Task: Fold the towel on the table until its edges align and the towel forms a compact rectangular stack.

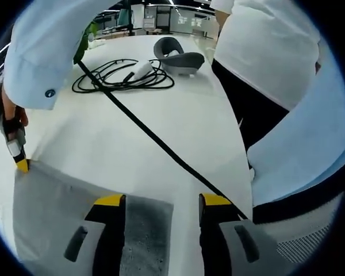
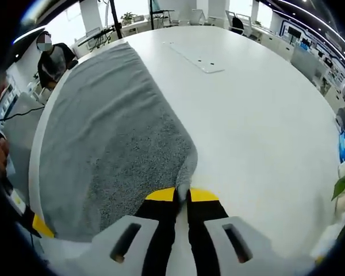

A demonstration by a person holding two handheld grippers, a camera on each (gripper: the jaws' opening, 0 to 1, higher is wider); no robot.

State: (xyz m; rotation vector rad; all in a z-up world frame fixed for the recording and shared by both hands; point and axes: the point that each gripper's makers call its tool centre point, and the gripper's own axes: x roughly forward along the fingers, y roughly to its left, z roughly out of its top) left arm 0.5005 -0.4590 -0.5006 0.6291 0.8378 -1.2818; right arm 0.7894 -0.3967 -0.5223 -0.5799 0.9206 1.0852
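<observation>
Two claws work a grey towel (image 2: pixel 109 138) spread on the white tabletop (image 2: pixel 259 115). The right claw (image 2: pixel 182 196) is pinched closed on the towel's corner. The left claw (image 1: pixel 162 200) stands wide open with towel (image 1: pixel 144 236) lying between its jaws, gripping nothing. A coiled black cable (image 1: pixel 123 77) lies farther off on the tabletop (image 1: pixel 178 121).

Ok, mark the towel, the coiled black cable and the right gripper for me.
towel (image 2: pixel 103 149), right gripper view, middle of the grey cloth.
coiled black cable (image 1: pixel 123 77), left gripper view, the coil's loops.
right gripper (image 2: pixel 182 196), right gripper view, between its yellow tips.
</observation>
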